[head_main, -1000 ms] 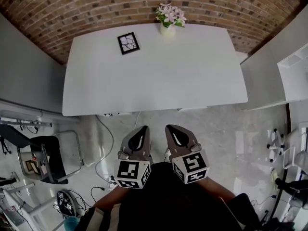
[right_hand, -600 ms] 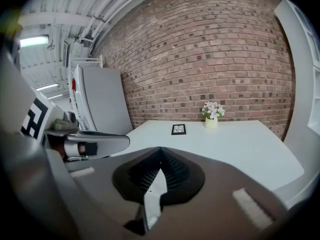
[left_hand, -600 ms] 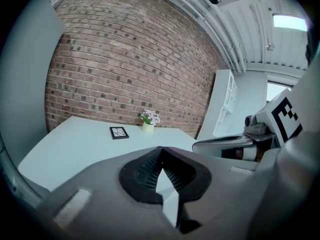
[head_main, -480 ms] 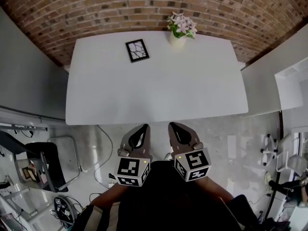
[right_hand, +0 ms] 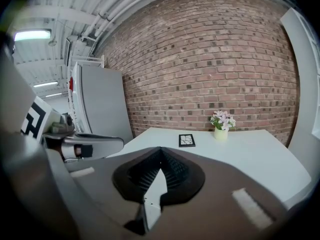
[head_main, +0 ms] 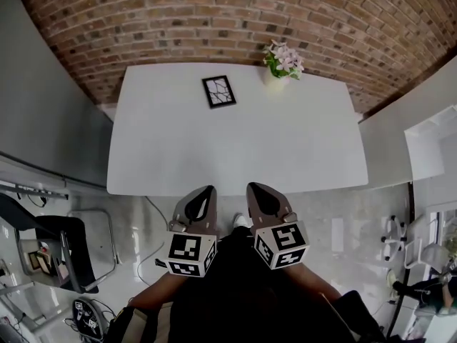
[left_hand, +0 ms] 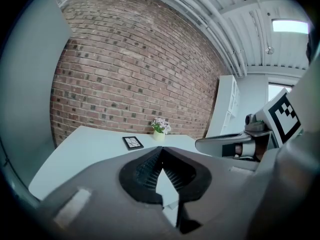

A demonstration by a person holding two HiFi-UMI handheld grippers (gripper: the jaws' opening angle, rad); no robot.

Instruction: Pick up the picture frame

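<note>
A small black picture frame (head_main: 218,91) with a white cracked pattern lies flat on the far part of the white table (head_main: 178,156), left of the flower pot. It also shows small in the left gripper view (left_hand: 133,142) and the right gripper view (right_hand: 187,140). My left gripper (head_main: 207,191) and right gripper (head_main: 253,188) hover side by side just before the table's near edge, both shut and empty, far short of the frame. In each gripper view the jaw tips meet with nothing between them, at my left gripper (left_hand: 161,149) and my right gripper (right_hand: 160,149).
A pale pot of pink flowers (head_main: 283,61) stands at the table's far edge against the brick wall (head_main: 214,20). White cabinets (head_main: 428,148) flank the table on the right, a grey panel on the left. A black chair (head_main: 64,241) and cables sit on the floor at left.
Both grippers have advanced toward the table, their tips now at its near edge. The table, frame and flowers sit lower and nearer in the head view. Jaws stayed shut.
</note>
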